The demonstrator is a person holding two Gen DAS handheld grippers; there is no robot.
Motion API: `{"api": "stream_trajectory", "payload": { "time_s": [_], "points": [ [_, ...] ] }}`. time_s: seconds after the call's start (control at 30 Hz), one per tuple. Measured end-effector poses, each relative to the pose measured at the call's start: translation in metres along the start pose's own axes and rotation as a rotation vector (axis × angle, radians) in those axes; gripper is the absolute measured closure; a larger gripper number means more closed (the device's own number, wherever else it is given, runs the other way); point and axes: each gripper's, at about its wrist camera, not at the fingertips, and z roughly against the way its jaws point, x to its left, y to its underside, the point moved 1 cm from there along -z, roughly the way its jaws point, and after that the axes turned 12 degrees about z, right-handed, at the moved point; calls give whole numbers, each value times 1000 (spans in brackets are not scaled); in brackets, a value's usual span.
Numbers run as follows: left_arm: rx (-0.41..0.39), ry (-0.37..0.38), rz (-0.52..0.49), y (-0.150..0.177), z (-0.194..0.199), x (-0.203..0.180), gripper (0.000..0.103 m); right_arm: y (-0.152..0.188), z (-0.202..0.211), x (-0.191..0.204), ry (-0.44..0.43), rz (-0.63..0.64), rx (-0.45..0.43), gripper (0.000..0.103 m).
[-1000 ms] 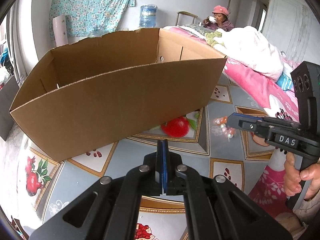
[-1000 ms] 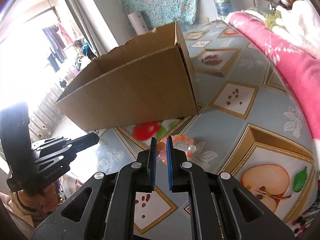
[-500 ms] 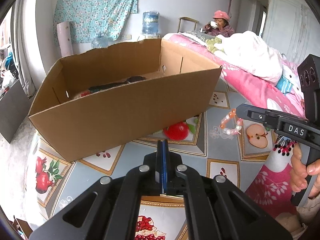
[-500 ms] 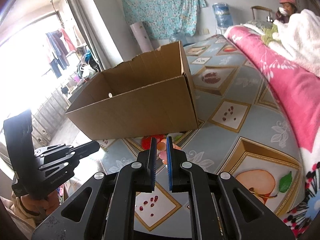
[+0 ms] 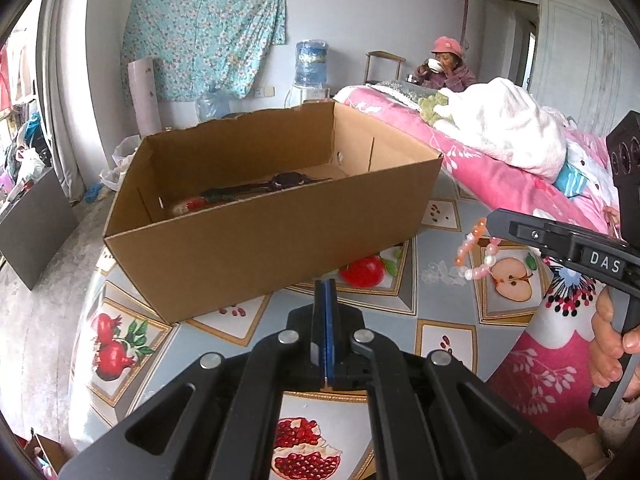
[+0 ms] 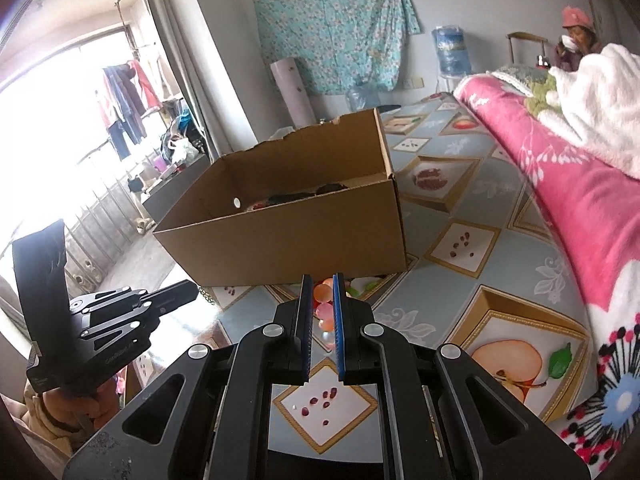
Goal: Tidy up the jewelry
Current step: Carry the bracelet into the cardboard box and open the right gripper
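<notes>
An open cardboard box (image 5: 276, 236) stands on the fruit-patterned cloth; dark and red jewelry (image 5: 256, 191) lies inside it. My right gripper (image 6: 322, 288) is shut on a pink and orange bead bracelet (image 6: 323, 308), held in the air to the right of the box; the bracelet also hangs from its tip in the left wrist view (image 5: 474, 252). My left gripper (image 5: 326, 292) is shut and empty, in front of the box's near wall. The box also shows in the right wrist view (image 6: 304, 240).
A pink blanket (image 5: 508, 176) with a white cover lies along the right side. A person in a pink hat (image 5: 444, 64) sits at the back. A water bottle (image 5: 310, 62) and a rolled mat (image 5: 144, 96) stand by the far wall.
My right gripper has lifted the bead bracelet off the cloth. Both grippers have risen, so the inside of the box has come into view.
</notes>
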Motion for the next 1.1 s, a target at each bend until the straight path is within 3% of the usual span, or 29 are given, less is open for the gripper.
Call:
{"api": "stream_trajectory", "payload": {
  "time_s": [0.17, 0.3, 0.53, 0.67, 0.73, 0.93, 1.1],
  "points": [
    [-31, 1, 10, -3, 10, 3, 103, -5, 2, 5, -2, 12, -11, 96],
    [-100, 26, 30, -16, 34, 10, 103, -20, 8, 9, -19, 30, -40, 96],
    [-204, 90, 47, -59, 66, 25, 103, -65, 12, 20, -76, 60, -132, 96],
    [-217, 94, 49, -86, 62, 34, 103, -94, -4, 17, -124, 55, -164, 96],
    [-191, 101, 72, -98, 49, 41, 103, -103, -17, 15, -134, 55, -158, 96],
    [3, 187, 189, -118, -12, 65, 103, -119, -56, 4, -168, 32, -114, 96],
    [153, 172, 239, -115, -63, 77, 103, -121, -79, -5, -179, 21, -65, 96]
  ]
}}
